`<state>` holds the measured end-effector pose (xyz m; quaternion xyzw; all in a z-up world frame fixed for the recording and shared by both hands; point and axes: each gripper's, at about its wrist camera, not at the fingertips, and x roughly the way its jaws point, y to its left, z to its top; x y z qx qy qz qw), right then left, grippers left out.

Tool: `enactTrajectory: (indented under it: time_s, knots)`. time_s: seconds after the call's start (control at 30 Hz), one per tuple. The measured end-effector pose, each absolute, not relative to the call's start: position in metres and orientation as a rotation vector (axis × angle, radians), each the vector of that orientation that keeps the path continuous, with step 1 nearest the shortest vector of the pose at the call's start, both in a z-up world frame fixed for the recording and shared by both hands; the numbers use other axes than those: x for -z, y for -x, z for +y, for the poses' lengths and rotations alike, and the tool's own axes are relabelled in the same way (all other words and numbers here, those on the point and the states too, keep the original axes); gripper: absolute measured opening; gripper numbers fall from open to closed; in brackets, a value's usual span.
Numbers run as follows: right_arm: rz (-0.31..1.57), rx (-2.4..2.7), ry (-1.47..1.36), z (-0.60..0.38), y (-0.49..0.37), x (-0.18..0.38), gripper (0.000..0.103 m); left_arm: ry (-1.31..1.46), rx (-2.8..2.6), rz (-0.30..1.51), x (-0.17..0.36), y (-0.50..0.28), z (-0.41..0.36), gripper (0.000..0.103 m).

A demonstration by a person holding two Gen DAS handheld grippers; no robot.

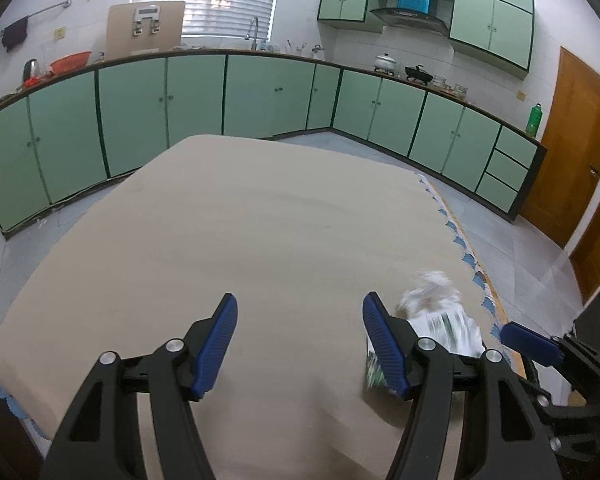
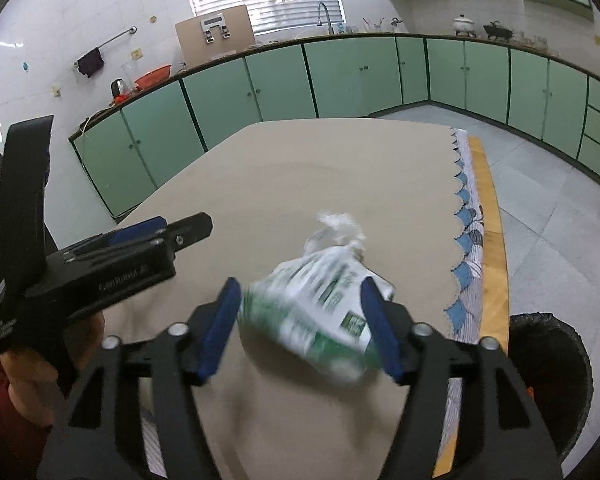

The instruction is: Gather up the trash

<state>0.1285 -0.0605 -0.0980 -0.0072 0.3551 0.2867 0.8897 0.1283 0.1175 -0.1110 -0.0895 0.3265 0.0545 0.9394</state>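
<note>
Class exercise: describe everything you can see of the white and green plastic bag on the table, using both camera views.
The plastic bag is thin white film with green print, blurred in both views. Its top is twisted into a knotted tuft pointing away from the camera. It looks full and lies on its side on the beige table cover, near the scalloped edge. It sits between the open fingers of the right gripper; whether the pads touch it is unclear. The left gripper is beside it.
</note>
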Motion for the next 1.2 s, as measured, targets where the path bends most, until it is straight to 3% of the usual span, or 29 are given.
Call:
enactTrajectory:
  time_s: [0.1, 0.57, 1.03, 1.2]
  knots:
    - [0.747, -0.581, 0.004, -0.069, -0.125, 0.099, 0.067, 0.174, -0.101, 0.666, 0.11, -0.127, 0.114, 0.064]
    - [0.833, -0.525, 0.001, -0.095, -0.112, 0.131, 0.066, 0.14, -0.03, 0.707, 0.117, -0.117, 0.093, 0.065]
    - [0.834, -0.549, 0.005, -0.092, -0.114, 0.135, 0.032, 0.121, -0.033, 0.738, 0.128, -0.116, 0.093, 0.066]
    - [0.772, -0.559, -0.018, -0.087, -0.122, 0.12, 0.027, 0.126, -0.032, 0.735, 0.129, -0.115, 0.095, 0.066]
